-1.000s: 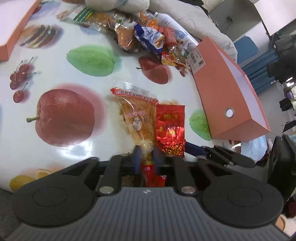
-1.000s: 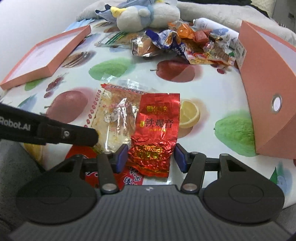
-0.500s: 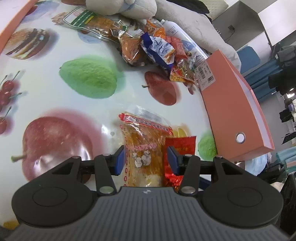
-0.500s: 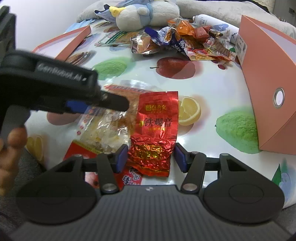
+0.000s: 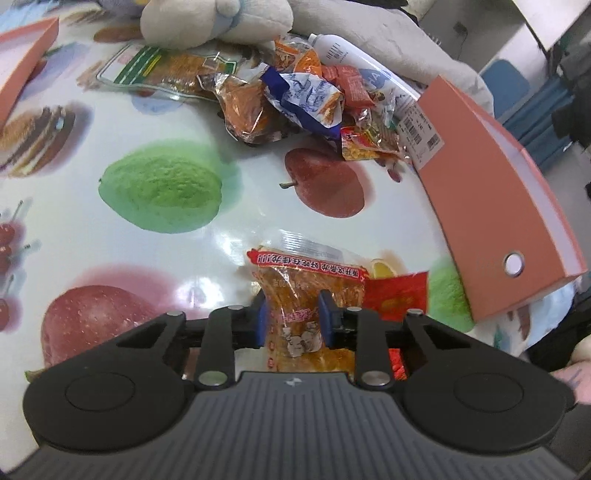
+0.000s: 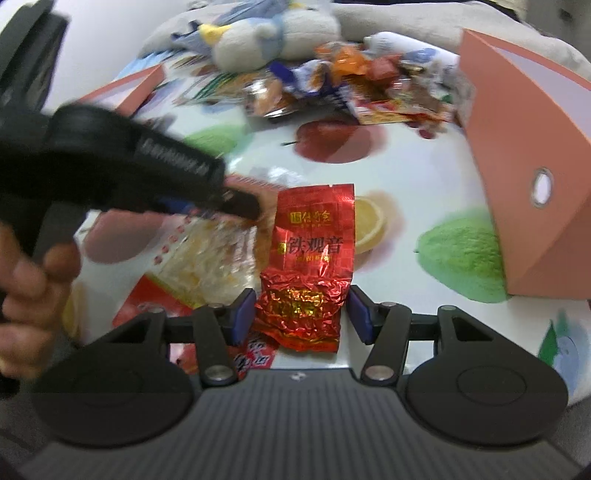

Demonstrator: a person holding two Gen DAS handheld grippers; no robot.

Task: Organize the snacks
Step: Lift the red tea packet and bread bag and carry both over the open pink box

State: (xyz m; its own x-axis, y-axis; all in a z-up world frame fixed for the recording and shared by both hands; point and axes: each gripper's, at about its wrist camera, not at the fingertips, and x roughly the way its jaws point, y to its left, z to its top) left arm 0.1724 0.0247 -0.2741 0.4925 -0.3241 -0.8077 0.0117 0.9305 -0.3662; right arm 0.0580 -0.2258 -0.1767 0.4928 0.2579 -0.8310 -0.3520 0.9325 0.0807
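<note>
A clear packet of orange snacks (image 5: 306,280) lies on the fruit-print tablecloth (image 5: 159,192). My left gripper (image 5: 291,317) has its jaws closing on it, and the blue pads pinch the packet's middle narrow. The right wrist view shows the same left gripper (image 6: 243,206) reaching in from the left over that packet (image 6: 207,266). A red foil tea packet (image 6: 314,243) lies beside it, also seen in the left wrist view (image 5: 399,295). My right gripper (image 6: 301,314) holds the tea packet's lower end, with a pad against each edge.
An orange box (image 5: 491,206) stands on the right. A heap of mixed snack packets (image 5: 295,96) lies at the back, with a plush toy (image 5: 214,18) and a white bottle (image 5: 354,62) behind it. An orange lid (image 5: 22,62) sits far left. A hand (image 6: 29,288) grips the left tool.
My left gripper slid forward over the orange snack packet, spread its jaws around it, then drew them in on it. The right gripper and tea packet stayed put.
</note>
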